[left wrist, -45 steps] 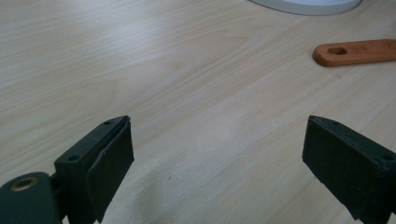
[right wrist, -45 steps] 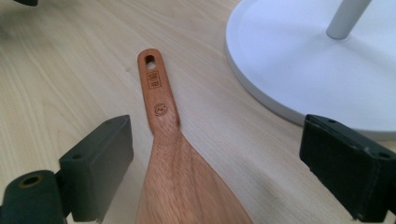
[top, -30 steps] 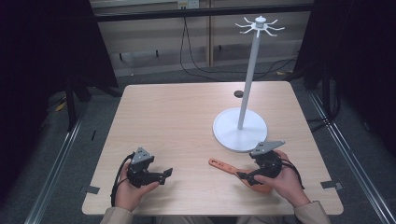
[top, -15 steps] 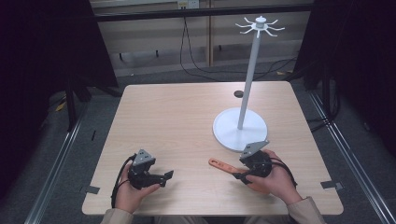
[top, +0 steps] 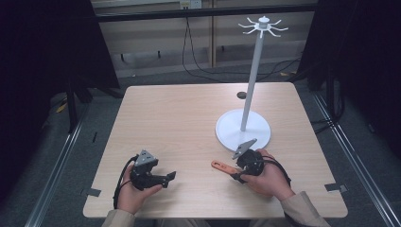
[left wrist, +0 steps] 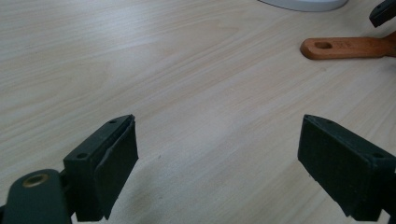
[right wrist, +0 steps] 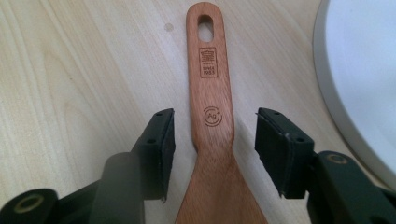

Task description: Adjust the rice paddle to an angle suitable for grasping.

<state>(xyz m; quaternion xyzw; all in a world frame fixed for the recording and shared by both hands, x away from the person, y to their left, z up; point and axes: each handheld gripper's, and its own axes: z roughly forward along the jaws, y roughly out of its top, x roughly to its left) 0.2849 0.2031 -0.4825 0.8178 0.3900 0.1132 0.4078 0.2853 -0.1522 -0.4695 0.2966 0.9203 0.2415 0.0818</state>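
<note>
Right tongs have slid a bit left toward the wooden spatula since the earlier frame, while left tongs stayed parked at lower left of the surface. Spatula lies flat at lower centre, just beside the white stand base, hang-hole end pointing left, likely meant for the hooked stand. Right tongs are spread open, straddling the spatula neck with a gap each side, not yet clamped; left tongs are wide open, holding nothing, just above bare wood.

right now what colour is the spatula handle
Reddish-brown wood, on the spatula handle; clearest in the right gripper view.
</note>
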